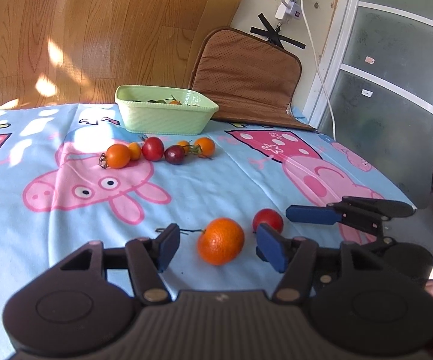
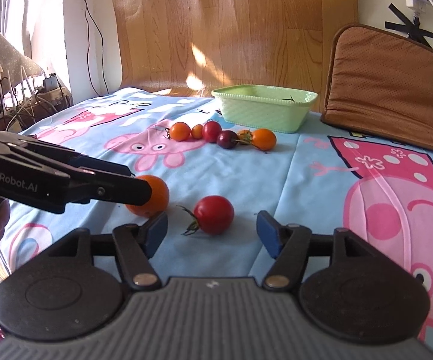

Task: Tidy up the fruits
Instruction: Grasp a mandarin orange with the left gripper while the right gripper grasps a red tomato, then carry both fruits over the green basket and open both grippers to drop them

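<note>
The left hand-held gripper has its jaws apart around an orange mandarin lying on the cartoon-pig cloth that covers the bench; its side reads "GenRobot.AI" in the right wrist view. The right hand-held gripper is also spread wide, just short of a red tomato beside the mandarin. A row of small tomatoes lies nearer the far edge, just before a green basket.
</note>
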Demonstrator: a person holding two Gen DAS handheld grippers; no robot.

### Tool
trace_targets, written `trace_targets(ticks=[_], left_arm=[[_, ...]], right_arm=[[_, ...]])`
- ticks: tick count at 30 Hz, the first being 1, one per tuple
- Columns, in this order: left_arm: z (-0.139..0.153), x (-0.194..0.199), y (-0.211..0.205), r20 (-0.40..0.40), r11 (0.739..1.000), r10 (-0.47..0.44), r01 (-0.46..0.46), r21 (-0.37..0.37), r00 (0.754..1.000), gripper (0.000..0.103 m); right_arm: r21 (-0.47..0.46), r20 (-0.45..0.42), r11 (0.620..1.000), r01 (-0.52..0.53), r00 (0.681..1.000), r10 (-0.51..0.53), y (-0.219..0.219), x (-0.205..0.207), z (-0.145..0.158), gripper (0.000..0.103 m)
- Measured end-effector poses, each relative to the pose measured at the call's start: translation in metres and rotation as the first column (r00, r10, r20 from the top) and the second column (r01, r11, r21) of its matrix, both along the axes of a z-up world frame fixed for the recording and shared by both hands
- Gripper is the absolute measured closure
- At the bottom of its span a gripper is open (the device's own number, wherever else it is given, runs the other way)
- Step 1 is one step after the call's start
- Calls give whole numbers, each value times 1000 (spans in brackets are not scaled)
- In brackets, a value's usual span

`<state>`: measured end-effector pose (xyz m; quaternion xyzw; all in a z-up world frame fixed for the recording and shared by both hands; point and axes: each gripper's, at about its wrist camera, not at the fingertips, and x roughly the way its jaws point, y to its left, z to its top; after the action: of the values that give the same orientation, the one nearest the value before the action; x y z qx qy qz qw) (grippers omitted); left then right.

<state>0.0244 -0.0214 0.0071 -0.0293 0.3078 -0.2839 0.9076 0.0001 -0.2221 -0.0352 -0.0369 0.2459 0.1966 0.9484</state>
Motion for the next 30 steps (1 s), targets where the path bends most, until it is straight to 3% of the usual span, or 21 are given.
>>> trace_targets(ticks=[7,9,11,12,18,26,30], left_arm=[[-7,6,-6,-7,1000,0,0,26,1000,45],[-9,10,-6,-19,1000,2,-1,22,1000,54],[-13,14,-4,-43,1000,-3,4,7,999,66],[-13,15,-3,-52,1000,-3,3,-5,999,66],[2,24,0,-31,999,-12,11,-35,999,66],[47,101,-8,54,999,16,-14,-44,998,66],[56,162,-13,37,997,58,-56,-59,998,66]], right_arm=[[-21,-24,1000,-3,1000,3,4,8,-1,37],[-23,-35,1000,-6,999,5,5,11,-1,43],[-37,-38,999,-7,999,6,7,13,-2,62],[-43,-31,999,-7,999,6,8,13,-1,65],[-22,-9,1000,-7,1000,7,5,18,6,67],[6,73,1000,5,997,-5,-3,78,39,67],[58,84,997,47,995,-51,-11,136,52,67]])
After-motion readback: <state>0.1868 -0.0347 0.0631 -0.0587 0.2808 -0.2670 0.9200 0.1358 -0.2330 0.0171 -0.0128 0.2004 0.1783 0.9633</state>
